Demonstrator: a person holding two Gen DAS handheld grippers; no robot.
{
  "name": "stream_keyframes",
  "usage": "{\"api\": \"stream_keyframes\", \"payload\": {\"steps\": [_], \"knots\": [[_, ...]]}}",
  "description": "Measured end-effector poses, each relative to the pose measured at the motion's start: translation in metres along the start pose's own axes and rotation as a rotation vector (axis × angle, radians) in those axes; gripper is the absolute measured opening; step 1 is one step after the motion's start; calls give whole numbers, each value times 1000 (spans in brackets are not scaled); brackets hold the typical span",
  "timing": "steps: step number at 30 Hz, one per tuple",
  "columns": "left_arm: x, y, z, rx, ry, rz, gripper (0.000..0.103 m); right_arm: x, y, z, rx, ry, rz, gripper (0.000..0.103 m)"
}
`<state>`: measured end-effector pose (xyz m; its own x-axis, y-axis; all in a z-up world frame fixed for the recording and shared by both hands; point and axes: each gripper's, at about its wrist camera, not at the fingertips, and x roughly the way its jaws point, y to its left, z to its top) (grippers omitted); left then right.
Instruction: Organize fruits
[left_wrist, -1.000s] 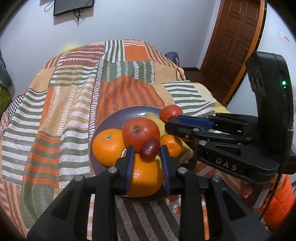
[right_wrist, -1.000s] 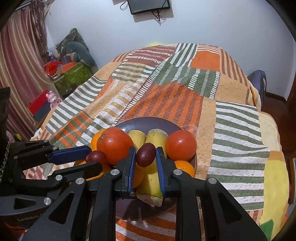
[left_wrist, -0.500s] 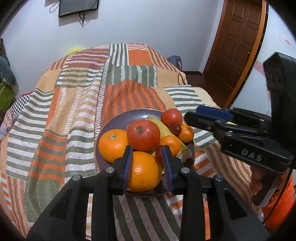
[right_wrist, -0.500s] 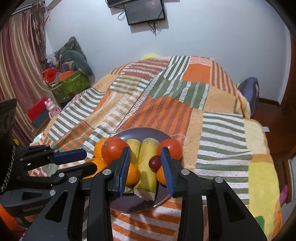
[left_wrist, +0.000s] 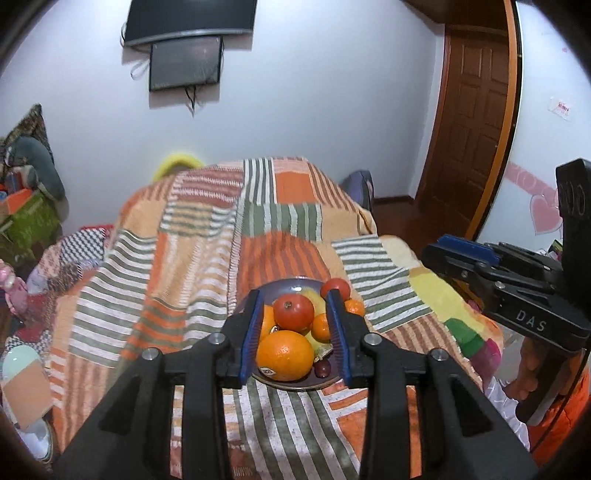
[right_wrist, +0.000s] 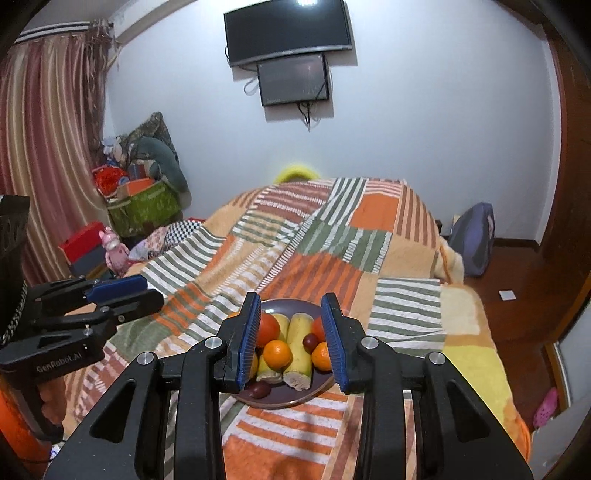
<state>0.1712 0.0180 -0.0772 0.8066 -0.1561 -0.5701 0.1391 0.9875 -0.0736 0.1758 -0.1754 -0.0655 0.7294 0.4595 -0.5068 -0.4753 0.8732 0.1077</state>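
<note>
A dark purple plate (left_wrist: 288, 384) (right_wrist: 280, 400) sits on the striped bed cover. It holds a large orange (left_wrist: 284, 355), a red pomegranate (left_wrist: 293, 312), a tomato (left_wrist: 336, 287), small tangerines (right_wrist: 276, 353), two bananas (right_wrist: 300, 341) and dark grapes (left_wrist: 322, 367) (right_wrist: 309, 341). My left gripper (left_wrist: 295, 338) is open and empty, raised well above and in front of the plate. My right gripper (right_wrist: 290, 341) is open and empty too, also pulled back above the plate. Each gripper shows at the side of the other's view.
The patchwork bed cover (right_wrist: 332, 236) spreads behind the plate. A wooden door (left_wrist: 476, 110) stands to the right and a wall screen (right_wrist: 291, 83) hangs on the back wall. Boxes and toys (right_wrist: 140, 199) lie at the left; a bag (right_wrist: 474, 240) sits on the floor.
Both grippers let go of their grapes onto the plate, opened wide, and pulled up and back from the plate.
</note>
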Motion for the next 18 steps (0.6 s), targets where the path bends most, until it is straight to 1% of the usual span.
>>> {"api": "stream_keyframes", "payload": {"steps": [2, 4, 5, 6, 7, 9, 10, 11, 12, 16, 18], "knots": [[-15, -3, 0, 1, -28, 11, 38, -8, 3, -1, -2, -16, -3, 31], [-31, -7, 1, 4, -67, 32, 43, -21, 6, -2, -7, -45, -9, 31], [-37, -9, 1, 4, -82, 41, 53, -26, 7, -2, -7, -55, -8, 33], [-46, -10, 1, 2, -103, 52, 59, -34, 9, -1, -5, -73, -8, 37], [-58, -13, 0, -1, -142, 67, 61, -40, 10, -1, -5, -90, -11, 40], [-75, -19, 1, 9, -193, 89, 65, -54, 15, -1, -8, -139, -31, 53], [-80, -20, 1, 10, -208, 96, 67, -60, 16, 0, -8, -159, -39, 56], [-88, -22, 1, 8, -232, 101, 71, -66, 18, 0, -6, -181, -45, 61], [-94, -24, 1, 5, -246, 102, 77, -70, 18, 1, -3, -198, -47, 66], [-114, -30, -1, 2, -291, 118, 83, -85, 25, 1, -1, -254, -57, 75], [-122, -31, -2, -2, -306, 122, 89, -89, 28, 1, -6, -273, -71, 83]]}}
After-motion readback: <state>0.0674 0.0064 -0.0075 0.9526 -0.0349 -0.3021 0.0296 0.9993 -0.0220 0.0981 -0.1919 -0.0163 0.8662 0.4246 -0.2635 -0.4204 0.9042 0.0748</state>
